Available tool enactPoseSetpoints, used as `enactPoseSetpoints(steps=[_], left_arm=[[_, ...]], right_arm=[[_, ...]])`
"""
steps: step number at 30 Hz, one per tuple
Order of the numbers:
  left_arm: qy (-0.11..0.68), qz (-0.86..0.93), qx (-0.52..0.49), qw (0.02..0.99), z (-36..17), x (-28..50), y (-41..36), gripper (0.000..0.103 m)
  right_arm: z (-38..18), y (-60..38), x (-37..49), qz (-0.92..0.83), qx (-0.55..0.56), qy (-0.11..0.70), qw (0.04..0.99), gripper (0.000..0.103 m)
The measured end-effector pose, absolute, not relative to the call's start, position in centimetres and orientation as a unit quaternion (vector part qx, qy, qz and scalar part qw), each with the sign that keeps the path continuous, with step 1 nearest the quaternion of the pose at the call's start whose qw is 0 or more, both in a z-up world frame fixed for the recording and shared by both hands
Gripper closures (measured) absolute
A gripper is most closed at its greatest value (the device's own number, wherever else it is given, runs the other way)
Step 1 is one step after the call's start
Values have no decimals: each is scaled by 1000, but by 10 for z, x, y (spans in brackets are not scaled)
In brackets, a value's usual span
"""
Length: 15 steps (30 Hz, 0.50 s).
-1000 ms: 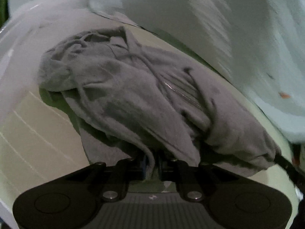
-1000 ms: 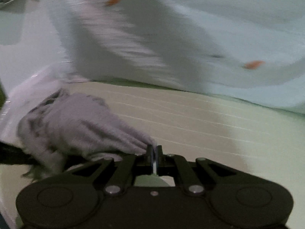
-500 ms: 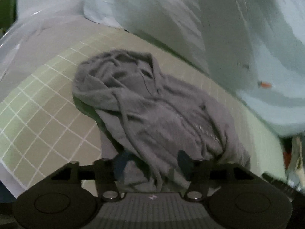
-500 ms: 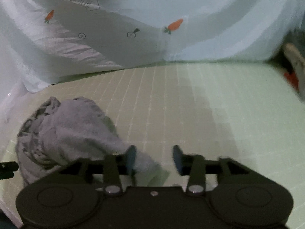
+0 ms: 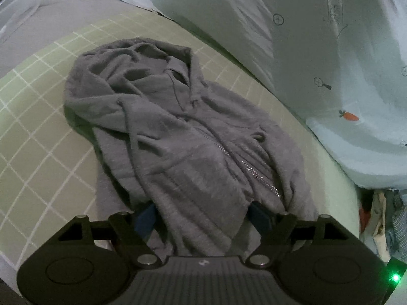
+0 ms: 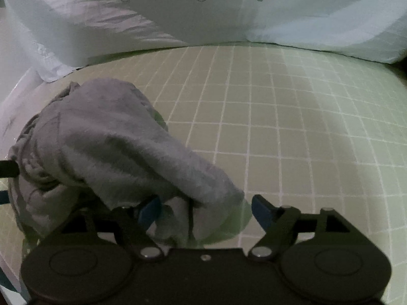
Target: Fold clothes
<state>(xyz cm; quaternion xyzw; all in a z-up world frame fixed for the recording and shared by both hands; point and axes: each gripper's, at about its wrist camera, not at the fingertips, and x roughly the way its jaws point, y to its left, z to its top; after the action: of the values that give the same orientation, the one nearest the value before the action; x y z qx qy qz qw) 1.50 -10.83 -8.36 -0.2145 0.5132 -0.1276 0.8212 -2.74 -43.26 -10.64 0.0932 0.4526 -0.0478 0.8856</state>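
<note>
A grey zip-up hoodie (image 5: pixel 178 137) lies crumpled on a green checked bed sheet (image 5: pixel 38 127), hood at the far end, zipper running toward me. My left gripper (image 5: pixel 202 216) has its jaws opening; the hoodie's hem drapes loosely between the blue pads (image 5: pixel 146 218), not pinched. In the right wrist view the same hoodie (image 6: pixel 106 142) is a rumpled heap at the left. My right gripper (image 6: pixel 206 211) is also opening, with a fold of grey cloth lying between its fingers, touching the left pad (image 6: pixel 150 209) only.
A pale blue quilt with carrot prints (image 5: pixel 330 76) is bunched along the far side of the bed (image 6: pixel 203 12). Bare checked sheet (image 6: pixel 292 127) stretches to the right of the hoodie. Mixed clothes (image 5: pixel 386 223) sit past the bed's right edge.
Both grippers went from shut on the hoodie's cloth to wide apart, letting it drop. The hoodie now lies settled on the sheet, and both views have steadied.
</note>
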Motion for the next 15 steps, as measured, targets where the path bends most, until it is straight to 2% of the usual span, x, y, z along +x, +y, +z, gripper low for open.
enactPoseSetpoints(steps=[3, 7, 9, 10, 12, 13, 14, 15], left_arm=[[522, -123, -206, 819, -86, 17, -114, 27], [534, -118, -203, 812, -91, 18, -116, 52], [537, -114, -196, 813, -93, 18, -115, 64], [538, -112, -193, 813, -94, 17, -115, 72], [537, -111, -189, 815, -94, 17, -114, 80], [537, -110, -187, 815, -94, 16, -113, 83], [535, -109, -185, 817, -93, 16, -114, 85], [533, -109, -181, 820, -90, 15, -114, 86]], right_arm=[[-104, -433, -23, -49, 96, 452, 886, 30], [-104, -436, -24, -47, 108, 452, 884, 34], [-107, -438, -22, -46, 116, 456, 881, 41], [-108, -440, -22, -44, 122, 456, 880, 47], [-108, -442, -23, -42, 130, 455, 880, 69], [-108, -442, -23, -39, 132, 453, 881, 89], [-108, -444, -24, -35, 135, 446, 884, 98], [-106, -444, -25, -34, 135, 438, 888, 99]])
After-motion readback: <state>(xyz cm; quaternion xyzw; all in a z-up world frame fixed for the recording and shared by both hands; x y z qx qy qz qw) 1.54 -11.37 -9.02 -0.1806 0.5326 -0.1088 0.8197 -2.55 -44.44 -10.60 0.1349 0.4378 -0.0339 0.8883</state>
